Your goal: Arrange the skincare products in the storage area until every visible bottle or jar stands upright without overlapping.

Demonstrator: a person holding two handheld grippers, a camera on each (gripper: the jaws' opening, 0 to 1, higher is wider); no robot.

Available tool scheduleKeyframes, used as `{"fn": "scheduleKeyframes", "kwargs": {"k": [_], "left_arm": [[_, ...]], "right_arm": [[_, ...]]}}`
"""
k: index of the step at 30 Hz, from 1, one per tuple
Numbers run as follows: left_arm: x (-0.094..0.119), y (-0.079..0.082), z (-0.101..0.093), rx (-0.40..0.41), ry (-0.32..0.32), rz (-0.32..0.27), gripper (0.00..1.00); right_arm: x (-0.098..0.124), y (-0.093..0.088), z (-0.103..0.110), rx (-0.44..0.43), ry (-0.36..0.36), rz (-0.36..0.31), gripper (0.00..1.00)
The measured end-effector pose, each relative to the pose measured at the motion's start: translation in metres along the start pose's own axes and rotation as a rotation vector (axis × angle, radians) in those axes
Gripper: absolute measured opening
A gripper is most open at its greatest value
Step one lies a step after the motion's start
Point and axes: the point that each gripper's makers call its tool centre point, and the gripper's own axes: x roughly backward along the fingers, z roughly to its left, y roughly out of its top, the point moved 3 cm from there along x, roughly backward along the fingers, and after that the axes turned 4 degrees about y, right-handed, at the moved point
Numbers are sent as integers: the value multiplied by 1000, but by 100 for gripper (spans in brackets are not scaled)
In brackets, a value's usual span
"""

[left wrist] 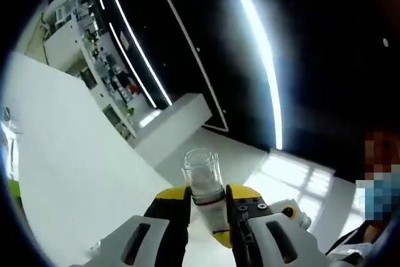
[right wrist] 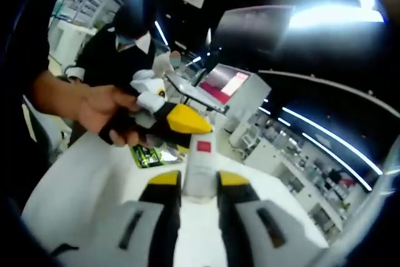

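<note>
A white skincare bottle [left wrist: 211, 212] with a clear cap [left wrist: 202, 172] sits between the yellow-tipped jaws of my left gripper [left wrist: 206, 197], which is shut on its neck. In the right gripper view the same bottle [right wrist: 200, 161] is white with a red square label. It stands upright over the white table [right wrist: 81, 186], and my right gripper [right wrist: 200, 181] presses both sides of its lower body. The left gripper [right wrist: 178, 120] comes in from the left, held by a person's hand [right wrist: 103, 110], with its yellow tip at the bottle's top.
A green packet [right wrist: 150, 154] lies on the table behind the bottle. A person in dark clothes [right wrist: 119, 48] stands at the far side, beside a slanted screen [right wrist: 228, 82]. Product shelves [left wrist: 106, 67] line the wall past the white table [left wrist: 69, 154]. Another person [left wrist: 375, 217] is at the right.
</note>
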Motion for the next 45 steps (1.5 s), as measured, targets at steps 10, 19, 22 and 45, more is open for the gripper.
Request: {"fn": "scheduleKeyframes", "kwargs": {"k": [10, 19, 22, 45], "left_arm": [[-14, -9, -20, -113, -26, 72, 21], [-25, -15, -34, -223, -50, 144, 20], [-28, -17, -39, -256, -62, 164, 20], [-57, -75, -81, -488, -205, 402, 20]], "right_arm": [[26, -1, 2, -39, 2, -4, 21], [47, -4, 2, -91, 16, -23, 22], [55, -3, 3, -145, 43, -51, 24], [126, -24, 0, -347, 136, -173, 22]]}}
